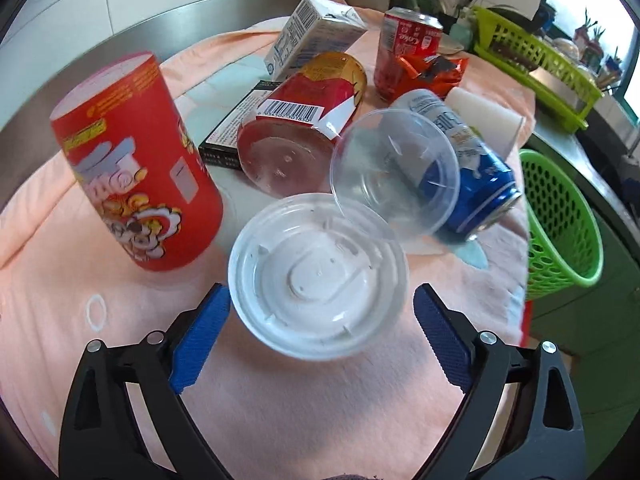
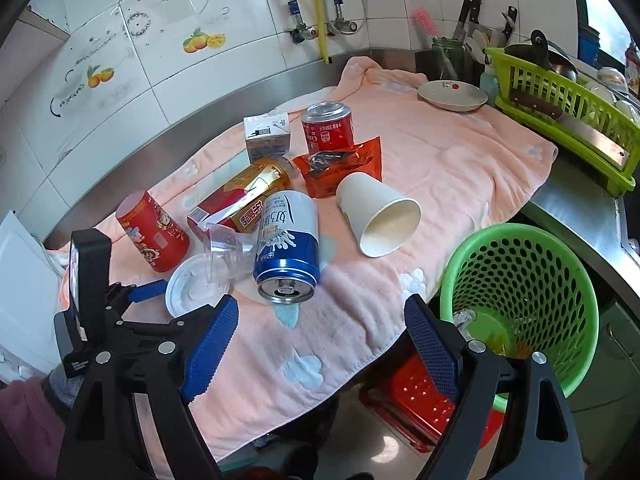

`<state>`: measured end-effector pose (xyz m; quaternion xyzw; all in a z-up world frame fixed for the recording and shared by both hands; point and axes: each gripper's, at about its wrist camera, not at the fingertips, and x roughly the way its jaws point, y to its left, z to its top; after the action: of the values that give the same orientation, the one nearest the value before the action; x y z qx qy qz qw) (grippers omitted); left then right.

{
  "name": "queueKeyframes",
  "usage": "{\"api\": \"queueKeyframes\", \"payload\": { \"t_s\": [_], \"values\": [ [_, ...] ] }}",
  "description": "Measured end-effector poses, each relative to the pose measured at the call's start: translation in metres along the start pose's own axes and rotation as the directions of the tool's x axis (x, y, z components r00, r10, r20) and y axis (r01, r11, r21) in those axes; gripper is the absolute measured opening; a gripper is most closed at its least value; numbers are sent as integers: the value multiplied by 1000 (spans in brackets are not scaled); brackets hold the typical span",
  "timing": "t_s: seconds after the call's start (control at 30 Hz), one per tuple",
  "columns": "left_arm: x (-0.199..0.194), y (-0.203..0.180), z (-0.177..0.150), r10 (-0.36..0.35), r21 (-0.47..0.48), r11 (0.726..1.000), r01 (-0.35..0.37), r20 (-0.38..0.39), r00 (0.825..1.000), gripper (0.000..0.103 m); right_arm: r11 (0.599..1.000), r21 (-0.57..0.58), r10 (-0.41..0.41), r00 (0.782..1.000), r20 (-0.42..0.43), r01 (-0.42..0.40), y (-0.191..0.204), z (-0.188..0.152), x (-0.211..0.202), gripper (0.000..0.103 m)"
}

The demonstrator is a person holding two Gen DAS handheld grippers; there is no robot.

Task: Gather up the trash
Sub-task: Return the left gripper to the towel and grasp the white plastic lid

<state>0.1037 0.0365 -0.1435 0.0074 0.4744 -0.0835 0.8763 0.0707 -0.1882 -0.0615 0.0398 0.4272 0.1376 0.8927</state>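
Trash lies on a pink towel (image 2: 440, 168). My left gripper (image 1: 320, 332) is open, its blue fingers on either side of a white plastic lid (image 1: 318, 276), not touching it. A clear plastic cup (image 1: 394, 170) lies behind the lid, against a blue-and-white can (image 1: 476, 176). A red can (image 1: 136, 168) stands tilted at left. A red-and-gold bottle (image 1: 304, 120), a milk carton (image 1: 312, 36), a Coke can (image 1: 404, 48) and an orange wrapper (image 1: 436, 68) lie farther back. My right gripper (image 2: 320, 344) is open and empty over the towel's front edge. A paper cup (image 2: 376, 216) lies on its side.
A green mesh bin (image 2: 520, 280) stands off the counter's right edge with some trash inside. A green dish rack (image 2: 560, 112) and a plate (image 2: 452, 96) sit at the back right. A red stool (image 2: 420, 400) is below. A tiled wall runs behind.
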Motion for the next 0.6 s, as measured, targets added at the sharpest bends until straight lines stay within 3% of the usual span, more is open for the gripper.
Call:
{"api": "queueKeyframes", "payload": {
  "t_s": [0.6],
  "values": [
    [7,-5,3,37,47,998,-37,4,999,91,978,-201,42,998,-55,-53,24,9,19,82]
  ]
}}
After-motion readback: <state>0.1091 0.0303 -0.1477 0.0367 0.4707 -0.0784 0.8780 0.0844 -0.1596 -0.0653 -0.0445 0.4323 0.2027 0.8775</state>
